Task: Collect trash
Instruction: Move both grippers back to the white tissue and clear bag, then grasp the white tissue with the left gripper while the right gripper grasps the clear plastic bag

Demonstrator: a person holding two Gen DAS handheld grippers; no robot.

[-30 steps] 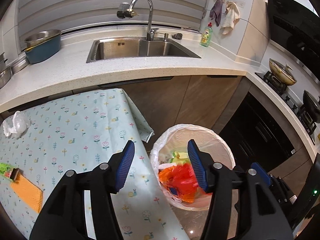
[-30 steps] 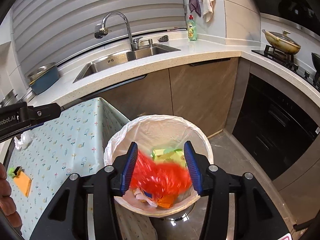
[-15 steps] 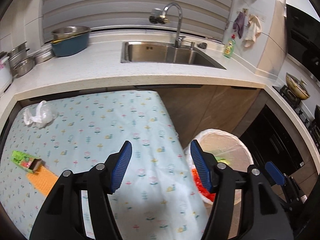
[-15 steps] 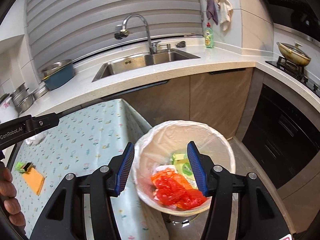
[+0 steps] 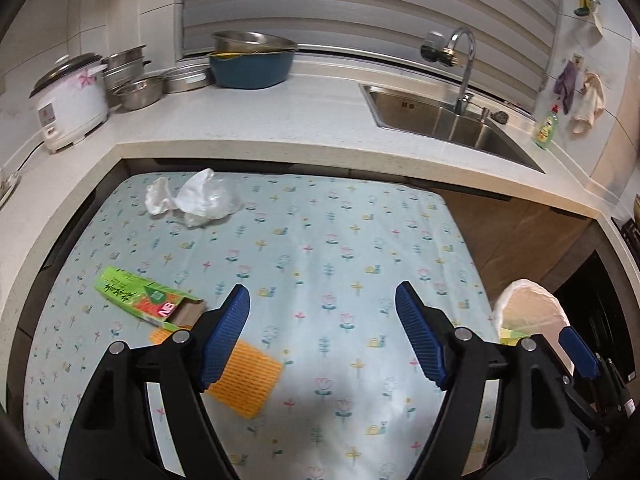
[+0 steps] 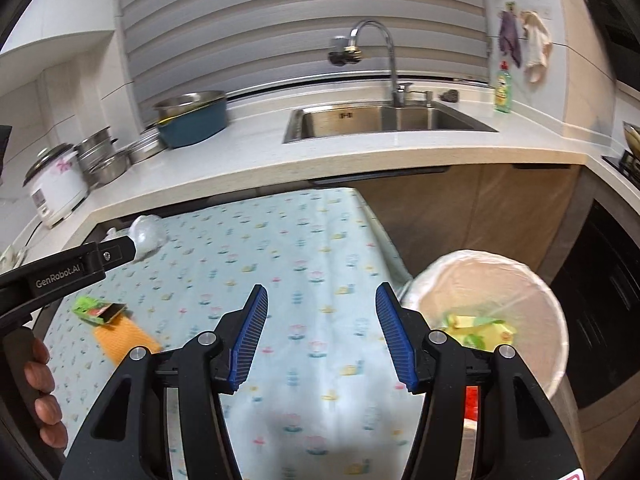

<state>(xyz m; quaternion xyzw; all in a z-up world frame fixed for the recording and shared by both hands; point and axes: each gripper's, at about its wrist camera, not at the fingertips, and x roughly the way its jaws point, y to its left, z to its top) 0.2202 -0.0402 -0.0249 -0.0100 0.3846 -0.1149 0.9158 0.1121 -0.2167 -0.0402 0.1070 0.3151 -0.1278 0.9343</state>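
Note:
A crumpled white plastic bag (image 5: 196, 198) lies at the far left of the flowered table (image 5: 320, 248); it also shows in the right wrist view (image 6: 147, 232). A green carton (image 5: 146, 300) (image 6: 98, 310) lies nearer, touching an orange cloth (image 5: 244, 380) (image 6: 124, 340). The white-lined trash bin (image 6: 492, 316) (image 5: 528, 312) stands right of the table with green, yellow and red trash inside. My left gripper (image 5: 322, 336) is open and empty above the table. My right gripper (image 6: 320, 336) is open and empty over the table's right edge.
A stone counter (image 5: 280, 120) wraps behind the table with a sink (image 5: 436, 118), faucet, blue bowl (image 5: 252, 64), steel pots and a rice cooker (image 5: 70, 100). A soap bottle (image 5: 544, 128) stands at the right. Dark cabinets lie right of the bin.
Both grippers have swung left from over the bin to over the table. The red wrapper has dropped from the right gripper into the bin. Both stay open.

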